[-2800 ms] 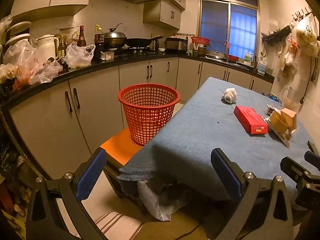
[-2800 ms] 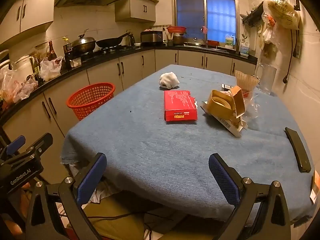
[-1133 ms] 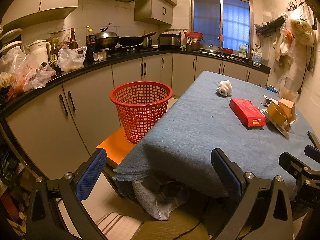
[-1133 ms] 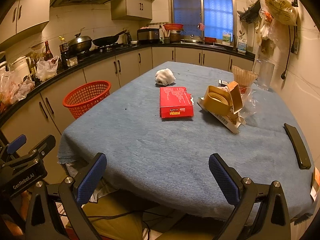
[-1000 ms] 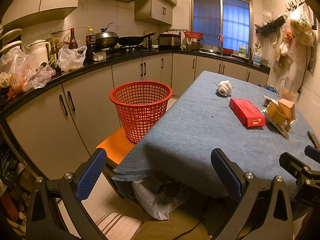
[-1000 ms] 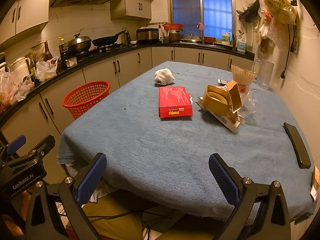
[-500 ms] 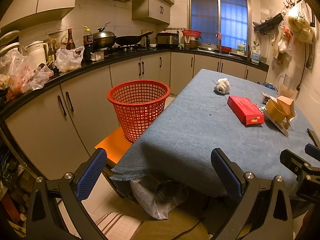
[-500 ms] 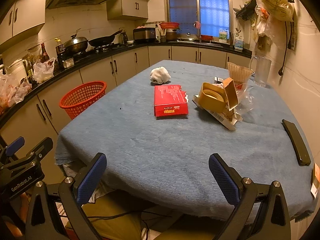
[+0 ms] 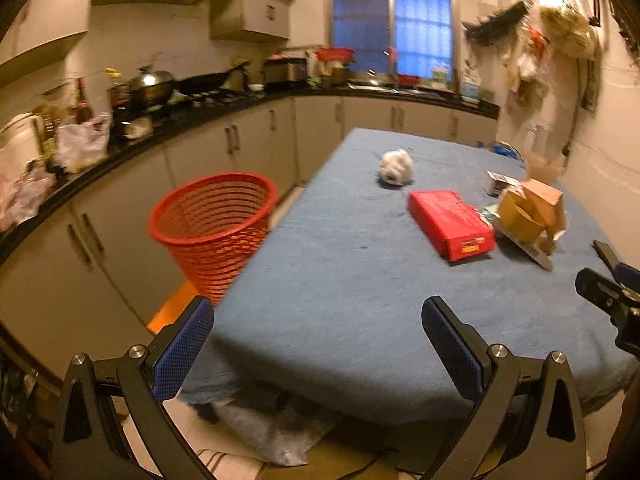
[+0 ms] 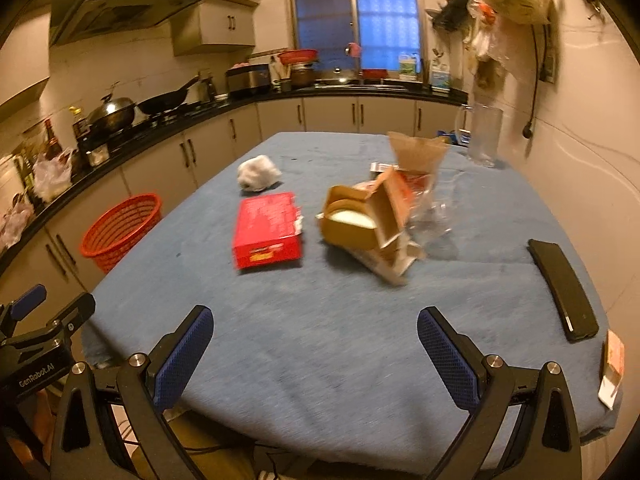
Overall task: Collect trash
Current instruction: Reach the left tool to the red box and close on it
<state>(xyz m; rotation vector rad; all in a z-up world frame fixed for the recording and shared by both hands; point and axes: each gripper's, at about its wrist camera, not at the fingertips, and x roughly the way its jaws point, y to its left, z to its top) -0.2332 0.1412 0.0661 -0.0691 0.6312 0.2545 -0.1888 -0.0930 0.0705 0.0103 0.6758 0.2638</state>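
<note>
Both grippers hang at the near edge of the table [image 10: 320,340] with their fingers spread wide and nothing between them, which suits a start: either one can drop over a piece of trash without first opening. The left gripper [image 9: 316,340] sits toward the near left corner, on the side where the red basket [image 9: 214,226] stands on an orange stool just off the table's left edge; its rim is level with the cloth, probably so that things can be carried across and let fall in. The right gripper [image 10: 314,344] faces the middle of the table, where the trash lies. The red box [image 10: 268,230] lies flat, nearest of the pieces and easy to pinch by an edge. Just right of it the torn cardboard package [image 10: 368,224] leans open, touching crumpled clear plastic [image 10: 432,216] and a brown paper cone [image 10: 416,156] behind it. The white crumpled tissue [image 10: 258,172] sits farther off, beyond the box. A dark flat remote [image 10: 562,288] lies near the right edge and a clear jug [image 10: 484,136] stands at the far right; these look like kept things, not trash. Nothing appears to be in the basket, though its inside is only partly visible.
</note>
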